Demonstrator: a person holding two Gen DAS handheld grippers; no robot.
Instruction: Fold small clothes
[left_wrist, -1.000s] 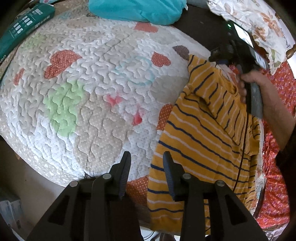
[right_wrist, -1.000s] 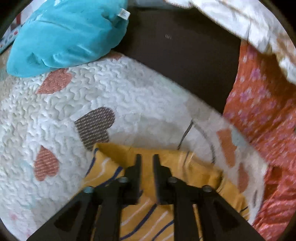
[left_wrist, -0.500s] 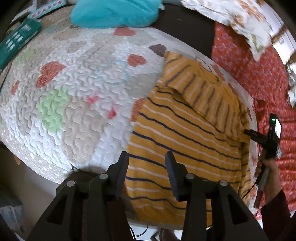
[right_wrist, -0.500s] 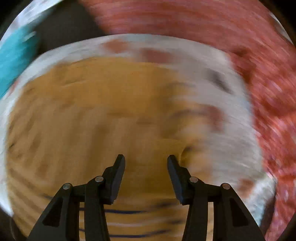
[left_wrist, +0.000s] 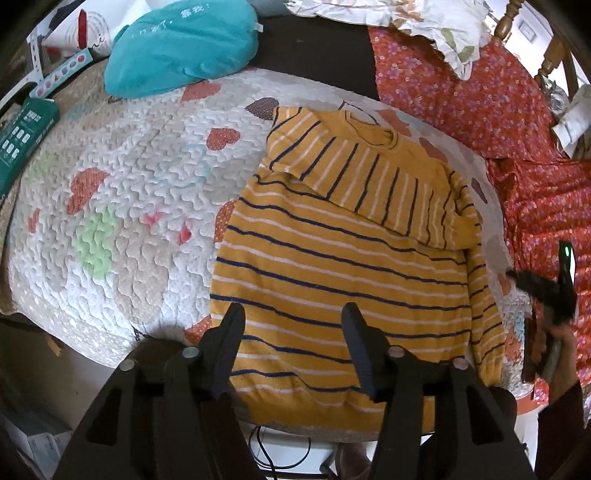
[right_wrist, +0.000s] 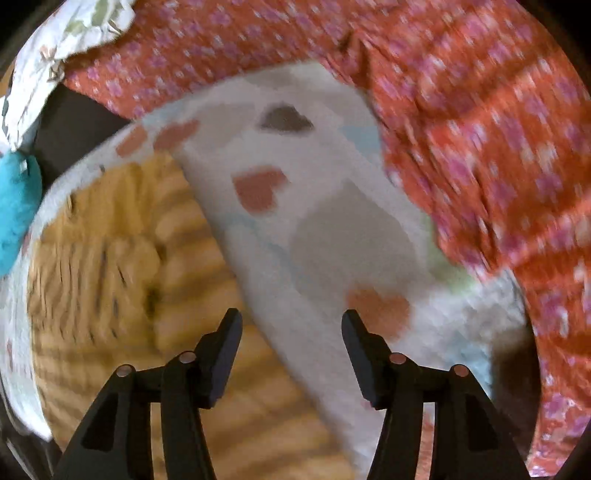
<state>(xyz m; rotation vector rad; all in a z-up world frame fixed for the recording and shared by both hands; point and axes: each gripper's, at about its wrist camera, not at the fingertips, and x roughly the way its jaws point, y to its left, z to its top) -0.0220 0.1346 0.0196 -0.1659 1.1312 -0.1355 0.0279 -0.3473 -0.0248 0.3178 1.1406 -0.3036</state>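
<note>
With one sleeve folded in, the yellow striped sweater (left_wrist: 332, 266) lies flat by the quilt's (left_wrist: 129, 192) near edge; both grippers' empty fingers (left_wrist: 234, 343) are opening, so grab the other sleeve gently.

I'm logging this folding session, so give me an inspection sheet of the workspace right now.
Surface: heart-print quilt, wrinkled, spread flat.
Job's things: yellow striped sweater lies flat on the quilt, one sleeve folded across the chest.
Clutter: teal pillow at the far edge; green box beside the quilt.
Grippers: left gripper jaws opening above the hem, nothing between them; right gripper jaws opening, empty, over the sweater's edge.
Cables: dark cable below the near edge.
Surroundings: red floral fabric; wooden bedpost.
</note>
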